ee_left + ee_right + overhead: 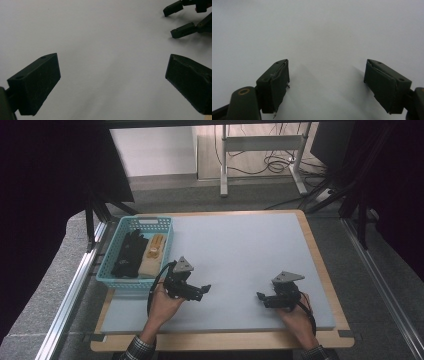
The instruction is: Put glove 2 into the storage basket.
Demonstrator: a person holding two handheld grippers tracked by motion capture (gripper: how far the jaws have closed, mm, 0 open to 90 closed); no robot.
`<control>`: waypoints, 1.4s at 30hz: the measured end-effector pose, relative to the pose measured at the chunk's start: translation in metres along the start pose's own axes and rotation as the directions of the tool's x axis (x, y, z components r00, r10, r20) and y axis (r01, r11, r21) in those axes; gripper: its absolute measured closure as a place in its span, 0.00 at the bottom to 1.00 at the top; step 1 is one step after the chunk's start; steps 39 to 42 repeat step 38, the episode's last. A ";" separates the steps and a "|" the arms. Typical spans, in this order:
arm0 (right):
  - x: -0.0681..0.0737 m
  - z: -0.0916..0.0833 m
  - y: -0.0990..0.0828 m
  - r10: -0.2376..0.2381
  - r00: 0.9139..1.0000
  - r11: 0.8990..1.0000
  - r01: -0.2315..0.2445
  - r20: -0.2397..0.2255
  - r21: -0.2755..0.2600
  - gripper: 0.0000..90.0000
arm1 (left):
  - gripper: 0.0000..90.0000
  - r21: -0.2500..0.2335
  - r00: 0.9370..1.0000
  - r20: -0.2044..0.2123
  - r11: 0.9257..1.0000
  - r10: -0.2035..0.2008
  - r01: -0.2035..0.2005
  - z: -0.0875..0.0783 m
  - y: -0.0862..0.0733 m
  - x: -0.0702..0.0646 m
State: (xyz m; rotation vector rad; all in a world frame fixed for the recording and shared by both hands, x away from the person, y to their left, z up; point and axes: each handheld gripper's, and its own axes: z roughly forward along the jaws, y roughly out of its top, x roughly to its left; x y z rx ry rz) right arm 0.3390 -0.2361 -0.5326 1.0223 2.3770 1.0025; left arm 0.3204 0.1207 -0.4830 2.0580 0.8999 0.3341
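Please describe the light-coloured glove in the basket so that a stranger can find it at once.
Look at the table's far left corner, where a turquoise basket stands. Two gloves lie inside it side by side. The wanted one is the cream and orange glove on the right; its neighbour is a black glove.

Table (pixel 320 265): wooden top, pale grey mat (pixel 240 250) over it | blue basket (pixel 116 279) at left edge, holding black gloves (pixel 129 254) and tan gloves (pixel 152 254)

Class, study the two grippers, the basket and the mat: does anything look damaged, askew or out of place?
One thing: on the right gripper, the pads look frayed, peeling at their edges. Otherwise nothing stands out: the gloves lie inside the blue basket, and the left gripper is open over the bare grey mat.
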 end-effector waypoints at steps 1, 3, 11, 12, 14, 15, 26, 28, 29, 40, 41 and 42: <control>0.000 0.000 0.000 0.000 1.000 1.000 0.000 0.000 -0.002 0.22 | 0.00 -0.001 1.000 0.006 1.000 -0.004 0.004 0.001 -0.002 -0.001; 0.000 0.000 0.000 0.000 1.000 1.000 0.000 0.000 -0.001 0.22 | 0.00 0.001 1.000 0.008 1.000 -0.005 0.005 0.004 -0.007 -0.002; 0.000 0.000 0.000 -0.001 1.000 1.000 0.001 0.001 -0.001 0.22 | 0.00 0.017 1.000 0.004 1.000 -0.022 0.022 0.011 -0.030 -0.004; 0.000 0.000 0.000 0.000 1.000 1.000 0.000 0.001 -0.001 0.22 | 0.00 0.020 1.000 0.003 1.000 -0.023 0.023 0.012 -0.031 -0.004; 0.000 0.000 0.000 0.000 1.000 1.000 0.000 0.001 -0.001 0.22 | 0.00 0.034 1.000 -0.007 0.999 -0.021 0.021 0.014 -0.037 -0.003; 0.000 0.000 0.000 0.000 1.000 1.000 0.000 0.001 -0.001 0.22 | 0.00 0.037 1.000 -0.012 0.999 -0.018 0.019 0.015 -0.039 -0.003; 0.000 0.000 0.000 -0.001 1.000 1.000 0.001 0.002 -0.001 0.22 | 0.00 0.130 0.998 -0.056 0.992 0.005 0.002 0.029 -0.060 -0.005; 0.000 0.000 0.000 -0.001 1.000 1.000 0.001 0.002 -0.001 0.22 | 0.00 0.145 0.997 -0.071 0.989 0.011 0.000 0.031 -0.059 -0.006; 0.000 0.000 0.000 0.000 1.000 1.000 0.000 0.002 -0.001 0.22 | 0.00 0.148 0.997 -0.070 0.989 0.010 0.000 0.031 -0.059 -0.006; 0.000 0.000 0.000 0.001 1.000 1.000 -0.001 0.000 -0.001 0.22 | 0.00 0.151 0.998 -0.067 0.988 0.005 0.005 0.031 -0.059 -0.005; 0.000 0.000 0.000 0.001 1.000 1.000 -0.001 0.000 -0.001 0.22 | 0.00 0.151 0.998 -0.067 0.988 0.005 0.005 0.031 -0.059 -0.005; 0.000 0.000 0.000 0.001 1.000 1.000 -0.001 0.000 -0.001 0.22 | 0.00 0.151 0.998 -0.067 0.988 0.005 0.005 0.031 -0.059 -0.005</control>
